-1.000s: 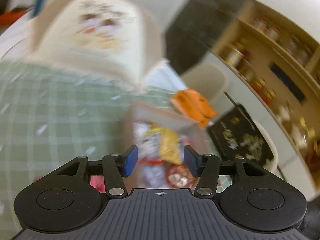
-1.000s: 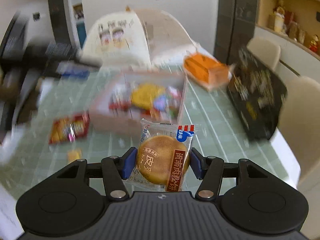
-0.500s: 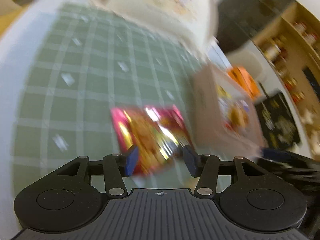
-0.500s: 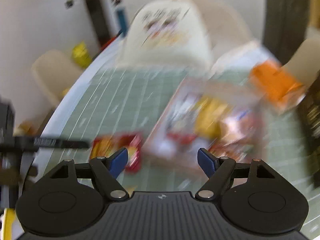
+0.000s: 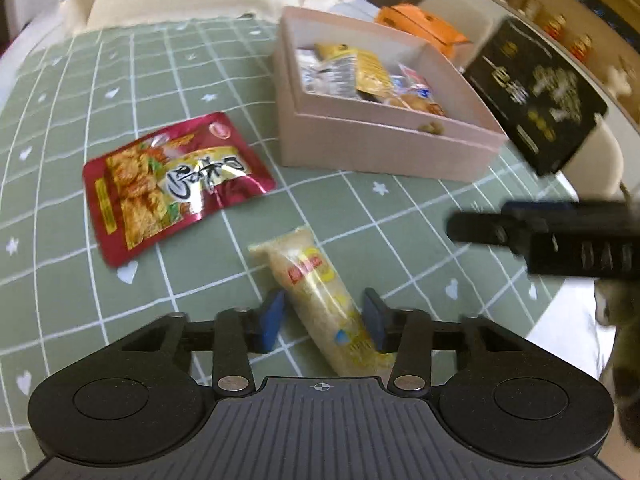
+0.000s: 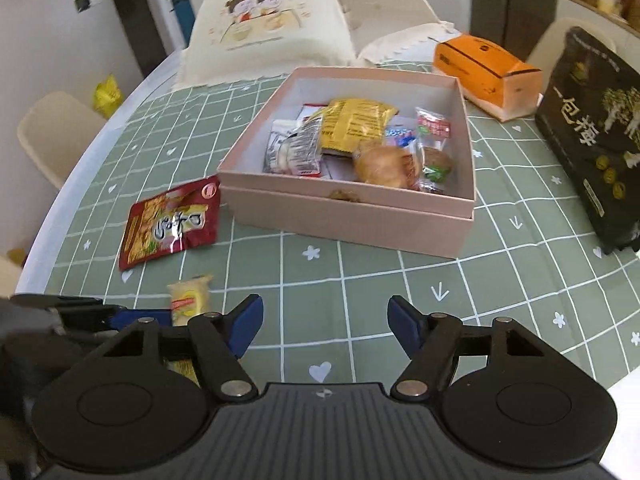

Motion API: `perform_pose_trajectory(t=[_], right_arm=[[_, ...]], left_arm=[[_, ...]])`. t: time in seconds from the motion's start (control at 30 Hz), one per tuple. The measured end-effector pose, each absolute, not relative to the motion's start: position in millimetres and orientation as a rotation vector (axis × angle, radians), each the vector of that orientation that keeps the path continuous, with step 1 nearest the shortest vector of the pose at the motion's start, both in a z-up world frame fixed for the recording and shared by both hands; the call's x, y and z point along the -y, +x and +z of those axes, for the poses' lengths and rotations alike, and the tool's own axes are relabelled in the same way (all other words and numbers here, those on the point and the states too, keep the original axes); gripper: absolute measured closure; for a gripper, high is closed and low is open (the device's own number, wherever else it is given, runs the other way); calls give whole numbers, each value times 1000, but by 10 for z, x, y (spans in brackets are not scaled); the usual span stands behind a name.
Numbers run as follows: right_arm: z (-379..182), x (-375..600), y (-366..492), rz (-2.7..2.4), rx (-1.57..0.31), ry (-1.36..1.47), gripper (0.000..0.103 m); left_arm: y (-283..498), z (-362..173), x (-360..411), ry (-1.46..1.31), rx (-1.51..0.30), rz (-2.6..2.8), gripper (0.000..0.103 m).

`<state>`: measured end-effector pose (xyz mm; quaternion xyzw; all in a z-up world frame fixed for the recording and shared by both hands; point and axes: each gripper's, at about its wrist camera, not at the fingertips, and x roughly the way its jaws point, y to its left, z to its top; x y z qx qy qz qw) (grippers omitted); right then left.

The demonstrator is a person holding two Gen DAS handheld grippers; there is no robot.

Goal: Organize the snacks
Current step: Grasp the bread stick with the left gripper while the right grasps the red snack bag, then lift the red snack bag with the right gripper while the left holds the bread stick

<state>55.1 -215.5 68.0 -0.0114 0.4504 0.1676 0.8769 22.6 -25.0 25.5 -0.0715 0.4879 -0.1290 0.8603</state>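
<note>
A pink box (image 5: 384,148) (image 6: 348,208) holds several wrapped snacks on the green checked tablecloth. A red snack pouch (image 5: 168,180) (image 6: 170,220) lies flat left of the box. A long yellow snack packet (image 5: 320,300) (image 6: 191,300) lies in front of it. My left gripper (image 5: 324,320) is open, its jaws on either side of the yellow packet, apart from it. My right gripper (image 6: 324,328) is open and empty above bare cloth in front of the box; it also shows at the right of the left wrist view (image 5: 560,236).
An orange carton (image 6: 486,72) stands behind the box at the right. A black bag (image 6: 596,132) lies at the table's right edge. A cream cover with a cartoon print (image 6: 264,24) stands at the far end. Chairs stand around the table.
The right gripper let go of a round cake packet, now in the box, and drew back open. The left gripper swung from the box down to the yellow packet.
</note>
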Motion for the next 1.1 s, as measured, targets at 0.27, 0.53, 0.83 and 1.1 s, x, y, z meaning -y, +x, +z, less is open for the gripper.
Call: perform_pose_trajectory(t=[0.27, 0.53, 0.83, 1.1], right_arm=[[829, 1382, 634, 554, -870, -111, 27], [584, 46, 1307, 669, -828, -270, 25], [272, 133, 1100, 846, -957, -306, 42], [228, 937, 119, 888, -852, -538, 34]], left_arm=[[-218, 368, -488, -178, -1025, -194, 72], [-382, 383, -1246, -279, -1022, 27, 73], [-329, 318, -1288, -327, -1026, 25, 71], [-215, 283, -1102, -288, -1051, -17, 70]])
